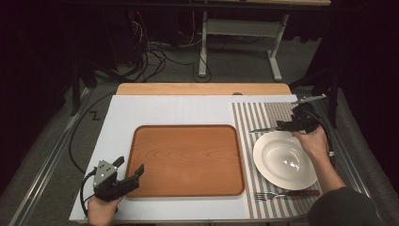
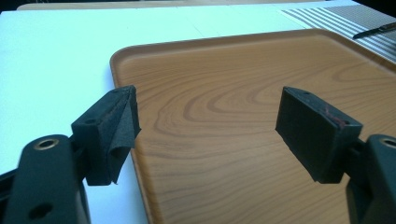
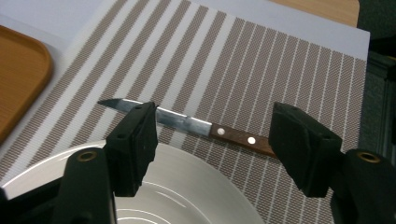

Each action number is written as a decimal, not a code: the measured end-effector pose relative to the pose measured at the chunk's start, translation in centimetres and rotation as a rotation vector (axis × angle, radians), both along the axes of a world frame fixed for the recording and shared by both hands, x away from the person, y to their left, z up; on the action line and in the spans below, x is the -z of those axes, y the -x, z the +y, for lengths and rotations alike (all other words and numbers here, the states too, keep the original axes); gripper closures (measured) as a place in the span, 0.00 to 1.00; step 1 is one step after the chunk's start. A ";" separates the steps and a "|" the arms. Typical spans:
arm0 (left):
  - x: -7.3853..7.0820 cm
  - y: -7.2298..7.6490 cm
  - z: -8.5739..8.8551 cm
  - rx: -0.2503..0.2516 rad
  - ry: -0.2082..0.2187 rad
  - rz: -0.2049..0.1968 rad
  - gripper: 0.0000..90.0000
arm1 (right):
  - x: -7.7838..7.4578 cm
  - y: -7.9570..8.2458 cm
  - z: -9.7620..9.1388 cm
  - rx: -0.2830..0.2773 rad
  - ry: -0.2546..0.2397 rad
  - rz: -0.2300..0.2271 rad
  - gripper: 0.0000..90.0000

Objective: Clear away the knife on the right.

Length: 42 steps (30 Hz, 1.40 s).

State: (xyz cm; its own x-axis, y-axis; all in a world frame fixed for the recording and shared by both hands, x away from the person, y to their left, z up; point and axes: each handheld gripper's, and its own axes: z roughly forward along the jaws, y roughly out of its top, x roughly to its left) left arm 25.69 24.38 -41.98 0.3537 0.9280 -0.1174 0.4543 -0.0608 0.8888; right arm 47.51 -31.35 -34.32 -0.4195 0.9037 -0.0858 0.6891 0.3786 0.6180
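the right gripper [image 3: 212, 144] is hovering with jaws released, spread wide – the knife [image 3: 196, 125] is lying on the striped mat [image 3: 280, 65] just beyond its fingertips, crosswise to them, with the plate [image 3: 187, 196] rim under them. the left gripper [image 2: 208, 130] is gaping too, holding nothing, its jaws straddling the tray [image 2: 233, 84] edge – bare tray lying ahead.

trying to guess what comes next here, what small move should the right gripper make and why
Probably lower the right gripper straight down and close on the knife. Its jaws are open and already straddle the knife, which lies flat on the striped mat just beyond the plate. The left gripper is open over the tray, holding nothing.
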 end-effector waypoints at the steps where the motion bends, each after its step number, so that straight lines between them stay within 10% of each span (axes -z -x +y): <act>1: 0.0 0.0 0.0 -0.002 0.000 0.000 0.25 | 0.0 -0.3 -0.1 -0.001 0.013 0.009 0.38; 30: 0.2 0.0 0.2 -0.051 0.016 0.005 0.25 | 3.8 -5.4 -1.1 -0.059 0.115 0.262 0.53; 42: 0.3 0.0 0.2 -0.060 0.009 0.012 0.25 | 4.5 -5.9 -1.1 -0.059 0.125 0.267 0.48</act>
